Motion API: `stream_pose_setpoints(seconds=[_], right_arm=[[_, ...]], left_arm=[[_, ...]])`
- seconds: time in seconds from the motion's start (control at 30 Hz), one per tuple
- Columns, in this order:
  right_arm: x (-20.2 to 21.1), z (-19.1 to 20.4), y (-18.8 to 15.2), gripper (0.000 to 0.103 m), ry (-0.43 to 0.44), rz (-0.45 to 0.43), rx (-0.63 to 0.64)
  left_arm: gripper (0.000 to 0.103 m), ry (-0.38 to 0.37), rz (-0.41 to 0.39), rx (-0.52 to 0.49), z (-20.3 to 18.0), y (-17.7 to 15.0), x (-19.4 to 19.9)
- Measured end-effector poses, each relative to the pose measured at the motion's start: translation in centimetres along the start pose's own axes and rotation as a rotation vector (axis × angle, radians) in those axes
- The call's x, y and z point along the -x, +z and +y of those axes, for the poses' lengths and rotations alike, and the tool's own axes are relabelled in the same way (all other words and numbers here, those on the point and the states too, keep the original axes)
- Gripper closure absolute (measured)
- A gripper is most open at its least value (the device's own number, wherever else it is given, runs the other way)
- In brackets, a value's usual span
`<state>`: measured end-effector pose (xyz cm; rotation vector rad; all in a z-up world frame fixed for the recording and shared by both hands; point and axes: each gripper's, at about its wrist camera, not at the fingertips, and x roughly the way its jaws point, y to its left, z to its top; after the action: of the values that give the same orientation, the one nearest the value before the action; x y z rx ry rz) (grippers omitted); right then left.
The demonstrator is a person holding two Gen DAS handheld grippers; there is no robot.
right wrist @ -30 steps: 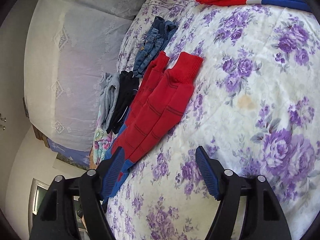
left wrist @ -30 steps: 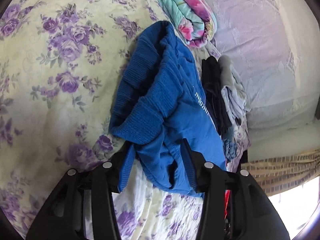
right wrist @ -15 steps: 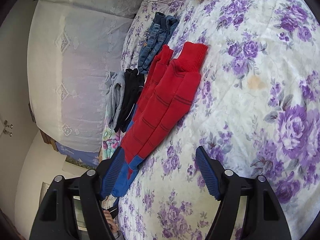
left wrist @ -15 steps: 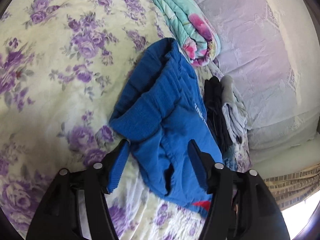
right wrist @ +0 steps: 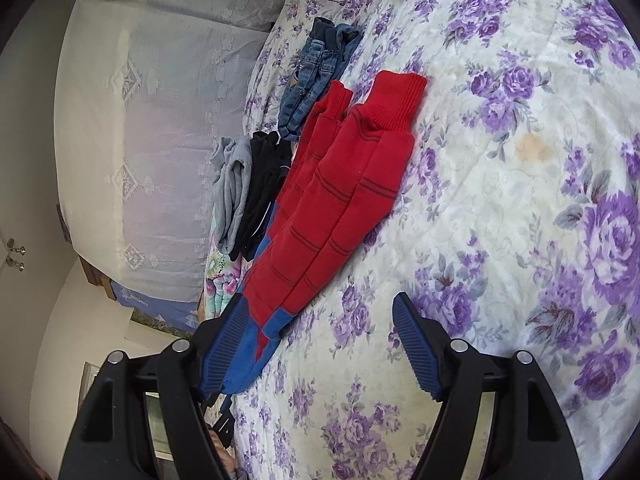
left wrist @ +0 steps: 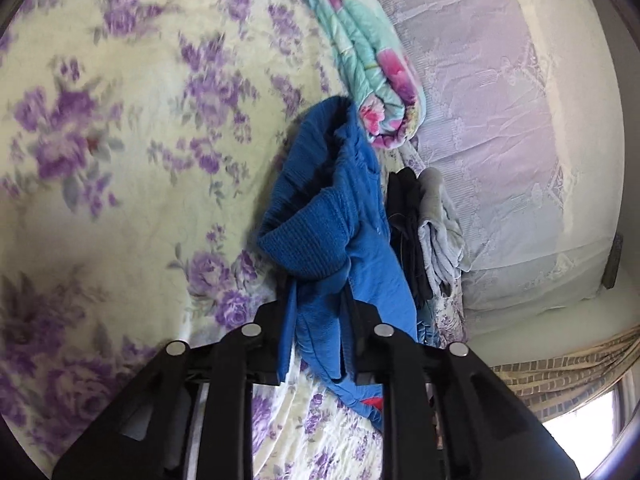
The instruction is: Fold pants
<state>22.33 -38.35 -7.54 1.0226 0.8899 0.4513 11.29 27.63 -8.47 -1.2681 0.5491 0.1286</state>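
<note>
Floral bedspread [right wrist: 520, 208] underneath: left gripper [left wrist: 316, 332] is clamped on the pants [left wrist: 320, 240]' blue waist, right gripper [right wrist: 320, 340] spread empty beside the red legs; bunched fabric could slip out.

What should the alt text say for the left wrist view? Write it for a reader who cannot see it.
The left gripper is shut on the blue waist end of the pants, bunched on a purple-flowered bedspread. Beside them lie folded black and grey garments and a rolled floral blanket.
</note>
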Motion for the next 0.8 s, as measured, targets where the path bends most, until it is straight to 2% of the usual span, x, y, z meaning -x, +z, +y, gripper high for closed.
stream_pose_setpoints(seconds=[0.1,0.17,0.23,0.3,0.37,0.43,0.5,0.6,0.7,0.77,0.8], right_arm=[[0.0,0.1,-0.1,0.028,0.001,0.008,-0.009],[-0.1,0.2,0.0,0.028,0.004,0.017,-0.024],[-0.2,0.2,-0.1,0.028,0.007,0.028,-0.035],[-0.3,0.2,-0.1,0.028,0.005,0.033,-0.035],[-0.6,-0.1,0.1,0.028,-0.004,0.029,-0.055],[-0.9,-0.3,0.7,0.028,0.000,0.015,-0.081],[-1.3,0.0,1.4,0.028,-0.014,0.001,-0.070],[-2.9,0.0,2.7,0.028,-0.057,0.002,-0.073],[-4.0,0.4,3.7,0.029,-0.074,-0.014,-0.073],[-4.8,0.7,4.3,0.030,-0.076,-0.031,-0.059],[-5.2,0.6,4.5,0.039,-0.078,-0.034,-0.060]], left_arm=[[0.086,-0.004,0.008,-0.015,-0.7,0.4,1.8],[0.086,-0.028,0.028,0.010,-0.5,0.8,3.2],[0.089,-0.036,0.012,0.011,-0.3,1.2,4.9],[0.089,-0.019,-0.034,-0.023,-0.3,1.8,6.9],[0.089,0.023,-0.042,-0.042,0.1,2.2,7.6],[0.089,0.035,-0.014,-0.028,1.0,1.9,7.6],[0.089,0.036,0.061,-0.044,1.6,0.9,6.7],[0.077,0.042,0.144,0.001,2.7,-1.2,4.4],[0.074,0.061,0.116,0.002,2.4,-2.0,3.2],[0.059,0.054,0.100,-0.018,1.6,-2.2,2.8],[0.049,0.051,0.089,-0.014,1.4,-2.1,2.5]])
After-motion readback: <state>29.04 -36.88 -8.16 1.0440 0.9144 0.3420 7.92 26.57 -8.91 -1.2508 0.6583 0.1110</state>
